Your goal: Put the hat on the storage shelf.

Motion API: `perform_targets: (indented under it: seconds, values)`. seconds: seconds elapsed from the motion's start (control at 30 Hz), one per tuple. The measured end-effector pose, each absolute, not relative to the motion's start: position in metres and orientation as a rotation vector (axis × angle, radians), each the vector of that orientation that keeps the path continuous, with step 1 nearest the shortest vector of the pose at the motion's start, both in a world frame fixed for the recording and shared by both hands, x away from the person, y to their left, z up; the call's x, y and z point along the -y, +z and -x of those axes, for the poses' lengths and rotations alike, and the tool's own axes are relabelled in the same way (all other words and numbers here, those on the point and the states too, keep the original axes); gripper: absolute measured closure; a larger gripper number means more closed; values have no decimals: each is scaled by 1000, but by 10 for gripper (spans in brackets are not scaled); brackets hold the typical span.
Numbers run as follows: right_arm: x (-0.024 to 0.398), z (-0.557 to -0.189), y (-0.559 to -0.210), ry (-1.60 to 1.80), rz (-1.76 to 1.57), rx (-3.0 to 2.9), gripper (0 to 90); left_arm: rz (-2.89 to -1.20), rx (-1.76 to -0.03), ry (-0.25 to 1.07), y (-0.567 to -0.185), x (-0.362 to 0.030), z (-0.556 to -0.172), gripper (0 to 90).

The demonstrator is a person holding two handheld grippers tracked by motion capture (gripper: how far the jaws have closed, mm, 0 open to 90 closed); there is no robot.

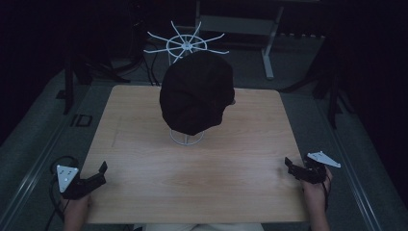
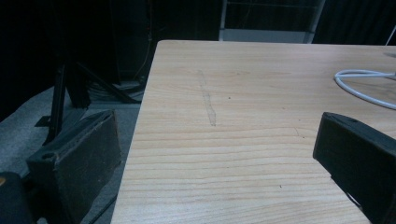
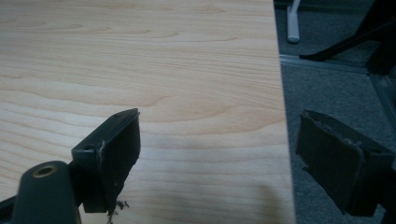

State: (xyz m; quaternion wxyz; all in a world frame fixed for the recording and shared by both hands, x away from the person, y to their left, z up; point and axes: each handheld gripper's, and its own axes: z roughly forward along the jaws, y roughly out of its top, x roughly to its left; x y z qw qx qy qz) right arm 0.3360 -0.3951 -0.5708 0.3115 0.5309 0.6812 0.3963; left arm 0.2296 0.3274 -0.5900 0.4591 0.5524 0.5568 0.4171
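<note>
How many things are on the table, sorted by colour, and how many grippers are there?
Black hat: 1
White wire stand under it: 1
Black grippers: 2, the left gripper and the right gripper, both open at the table edges
Total: 4

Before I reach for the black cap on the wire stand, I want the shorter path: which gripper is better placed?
Roughly even. The left gripper and right gripper both sit open at the table's near corners, while the black cap hangs about mid-table. The left looks marginally closer, so left, narrowly.
</note>
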Motion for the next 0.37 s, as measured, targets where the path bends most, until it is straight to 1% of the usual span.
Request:
perform_targets:
  seconds: [0.37]
  values:
    - [398, -336, -571, 1046, -1408, -1781, 143, -1360, -1373, 1025, -590, -328, -230, 14]
